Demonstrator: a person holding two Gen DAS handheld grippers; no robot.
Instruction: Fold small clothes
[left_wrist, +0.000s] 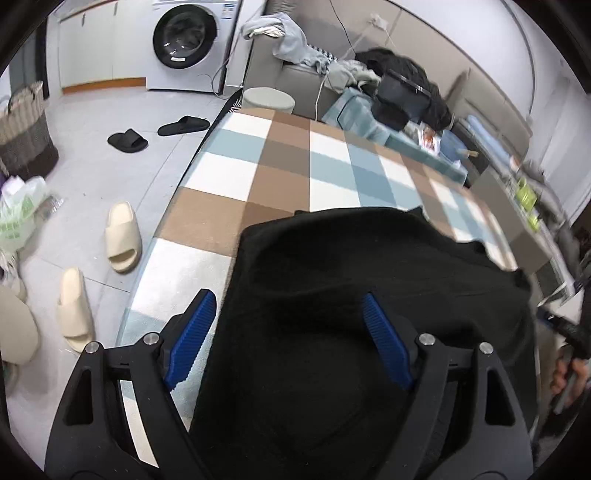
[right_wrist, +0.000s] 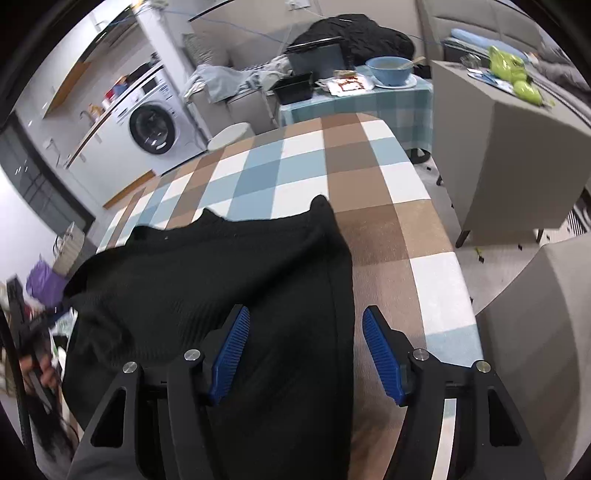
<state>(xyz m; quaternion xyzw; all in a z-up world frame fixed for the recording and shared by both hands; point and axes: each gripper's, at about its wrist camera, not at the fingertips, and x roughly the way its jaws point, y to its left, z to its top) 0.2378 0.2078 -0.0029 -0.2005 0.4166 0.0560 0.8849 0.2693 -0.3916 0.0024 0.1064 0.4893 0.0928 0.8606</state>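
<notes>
Checked cloth (left_wrist: 295, 155) in brown, white and pale blue covers the table in both wrist views; take it as your landmark. Beyond its far edge you have a washing machine (left_wrist: 186, 35), a round stool (left_wrist: 267, 99) and a sofa piled with clothes (left_wrist: 295, 44). Off its left edge, on the floor, lie two black slippers (left_wrist: 127, 140) and two cream slippers (left_wrist: 123, 238).

Your black garment (left_wrist: 369, 280) lies on the near part of the checked cloth, spread flat with some soft ridges. Its far hem reaches about halfway up the cloth.

Your left gripper (left_wrist: 286, 332) sits over the garment's left edge with its jaws apart. The left pad is over the bare checked cloth, the right pad over the black fabric; neither presses the fabric.

Your right gripper (right_wrist: 304, 350) sits over the garment's right edge (right_wrist: 343, 295), jaws likewise apart. Its left pad is over the black fabric, its right pad over the checked cloth. No fabric is clamped.

Each view catches the other hand (right_wrist: 40, 369) at its margin, blurred.
</notes>
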